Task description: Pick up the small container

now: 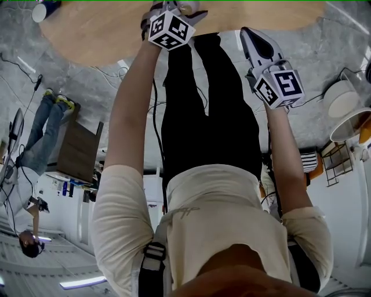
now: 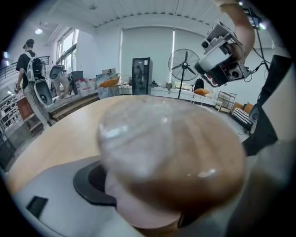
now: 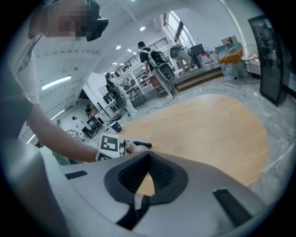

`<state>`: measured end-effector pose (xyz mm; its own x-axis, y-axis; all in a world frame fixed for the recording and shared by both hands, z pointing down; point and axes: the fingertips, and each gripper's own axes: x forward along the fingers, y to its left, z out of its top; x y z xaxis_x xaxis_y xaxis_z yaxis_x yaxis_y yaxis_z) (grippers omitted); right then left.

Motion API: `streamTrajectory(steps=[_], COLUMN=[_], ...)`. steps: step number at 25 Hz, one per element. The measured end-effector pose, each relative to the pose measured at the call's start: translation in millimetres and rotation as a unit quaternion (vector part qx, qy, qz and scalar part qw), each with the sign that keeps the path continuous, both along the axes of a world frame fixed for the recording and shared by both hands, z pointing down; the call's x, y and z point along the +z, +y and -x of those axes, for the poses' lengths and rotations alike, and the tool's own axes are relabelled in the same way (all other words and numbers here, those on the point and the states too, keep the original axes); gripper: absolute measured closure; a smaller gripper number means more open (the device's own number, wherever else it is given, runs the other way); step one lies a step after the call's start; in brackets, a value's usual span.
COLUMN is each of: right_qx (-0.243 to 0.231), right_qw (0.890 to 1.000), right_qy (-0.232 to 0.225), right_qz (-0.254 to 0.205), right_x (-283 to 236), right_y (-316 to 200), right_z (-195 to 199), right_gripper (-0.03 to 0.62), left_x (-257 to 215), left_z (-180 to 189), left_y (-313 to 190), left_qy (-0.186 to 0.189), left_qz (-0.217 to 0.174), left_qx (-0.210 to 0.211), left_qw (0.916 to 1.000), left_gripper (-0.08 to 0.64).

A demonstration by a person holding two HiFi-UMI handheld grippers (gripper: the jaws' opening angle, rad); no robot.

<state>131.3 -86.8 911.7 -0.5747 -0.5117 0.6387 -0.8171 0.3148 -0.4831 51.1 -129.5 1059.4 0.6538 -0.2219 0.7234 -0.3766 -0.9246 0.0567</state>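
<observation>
Filling most of the left gripper view, the small container sits between the jaws of the left gripper. Its cloudy wall hides whether anything is inside. The jaws stand fairly wide yet are closed onto it, with the dark pad at 8 o'clock pressed against its side. It is a rounded, translucent tub, pale and milky in its upper part and brownish lower down, with small glints of light on its skin. In the head view this gripper is at 12 o'clock, over the edge of the round wooden surface, and the container shows as a pale shape at its tip. The right gripper is at 1 o'clock, its tip at the surface's edge and apart from the container. Its own view shows the jaw tips meeting in a point with nothing between them, and bare wood shows through the gap behind them
</observation>
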Motion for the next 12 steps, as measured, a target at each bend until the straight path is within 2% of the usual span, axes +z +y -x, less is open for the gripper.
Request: streamTrajectory(steps=[5, 12], right_qx=[-0.006, -0.014], right_qw=[1.000, 1.000], right_qy=[0.001, 0.000], right_qz=[0.000, -0.003], right_x=[-5, -16], right_y=[6, 9], right_z=[10, 18], right_gripper=[0.592, 0.592], left_x=[-4, -28], left_z=[5, 17], left_y=[1, 7], left_qy=[0.002, 0.013], left_qz=[-0.003, 0.002], left_qx=[-0.008, -0.048], left_qw=[1.0000, 0.9987], left_gripper=[0.138, 0.140])
